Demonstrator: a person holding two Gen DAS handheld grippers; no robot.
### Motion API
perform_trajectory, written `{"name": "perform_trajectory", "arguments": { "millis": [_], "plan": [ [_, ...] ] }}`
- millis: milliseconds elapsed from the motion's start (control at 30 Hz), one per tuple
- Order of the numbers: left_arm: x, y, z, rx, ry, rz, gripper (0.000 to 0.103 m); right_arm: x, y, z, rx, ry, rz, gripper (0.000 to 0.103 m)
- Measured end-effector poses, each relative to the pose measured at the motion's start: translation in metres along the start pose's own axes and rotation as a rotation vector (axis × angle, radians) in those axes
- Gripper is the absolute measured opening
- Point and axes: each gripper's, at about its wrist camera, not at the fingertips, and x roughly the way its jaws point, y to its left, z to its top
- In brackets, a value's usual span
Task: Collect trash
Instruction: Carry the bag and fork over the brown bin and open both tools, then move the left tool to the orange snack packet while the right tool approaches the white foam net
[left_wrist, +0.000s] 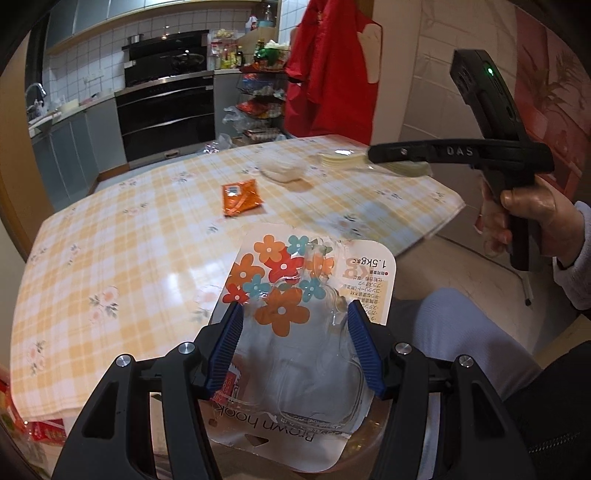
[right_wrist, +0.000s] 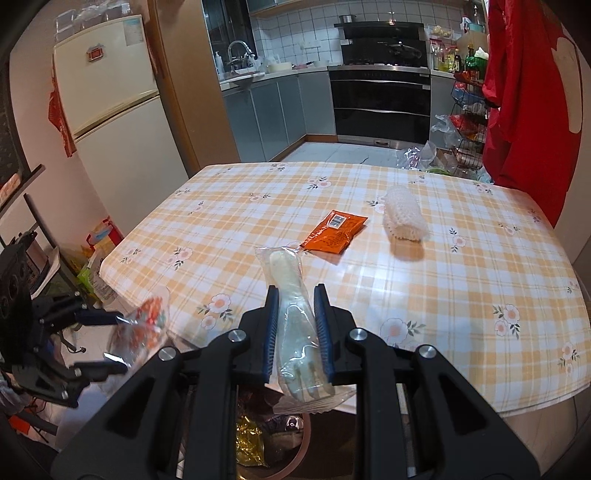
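A flowered hook package (left_wrist: 295, 332) is pinched in the left claw (left_wrist: 295, 339), and a wrapped plastic spoon (right_wrist: 295, 325) in the right claw (right_wrist: 295, 328), both held off the desk (right_wrist: 443, 277), probably for binning. An orange sachet (right_wrist: 334, 230) and foam net (right_wrist: 402, 214) are left there.

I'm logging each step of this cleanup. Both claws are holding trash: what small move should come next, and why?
Probably open the right claw to drop its bagged plastic gloves: a trash bin with wrappers inside shows directly beneath it. The left claw, gripping the flowered hook package, could follow. The orange sachet and foam net lie on the table.
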Motion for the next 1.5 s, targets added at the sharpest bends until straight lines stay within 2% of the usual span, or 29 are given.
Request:
{"name": "perform_trajectory", "arguments": {
  "millis": [267, 433, 700, 900, 1033, 1167, 1367, 1433, 1500],
  "plan": [
    [0.014, -0.012, -0.015, -0.039, 0.02, -0.057, 0.059, -0.011, 0.008, -0.01, -0.005, 0.004, -0.005, 0.023],
    [0.01, -0.005, -0.016, -0.09, -0.008, -0.063, 0.067, -0.016, 0.014, -0.016, -0.009, 0.015, 0.002, 0.023],
    [-0.037, 0.03, -0.016, -0.3, -0.171, 0.037, 0.092, -0.005, 0.036, -0.032, -0.045, 0.075, 0.052, 0.023],
    [-0.062, 0.047, -0.018, -0.324, -0.225, 0.221, 0.097, 0.012, 0.056, -0.05, -0.072, 0.148, 0.096, 0.023],
    [-0.069, 0.059, -0.022, -0.368, -0.241, 0.271, 0.097, 0.022, 0.068, -0.058, -0.093, 0.184, 0.115, 0.023],
    [-0.069, 0.067, -0.027, -0.405, -0.24, 0.289, 0.097, 0.027, 0.073, -0.06, -0.096, 0.203, 0.128, 0.024],
    [-0.068, 0.069, -0.034, -0.409, -0.236, 0.306, 0.097, 0.027, 0.072, -0.056, -0.094, 0.189, 0.115, 0.048],
    [-0.067, 0.069, -0.034, -0.407, -0.233, 0.307, 0.097, 0.026, 0.068, -0.055, -0.088, 0.177, 0.097, 0.066],
    [-0.065, 0.069, -0.034, -0.405, -0.228, 0.309, 0.097, 0.025, 0.063, -0.052, -0.077, 0.164, 0.08, 0.077]
  ]
}}
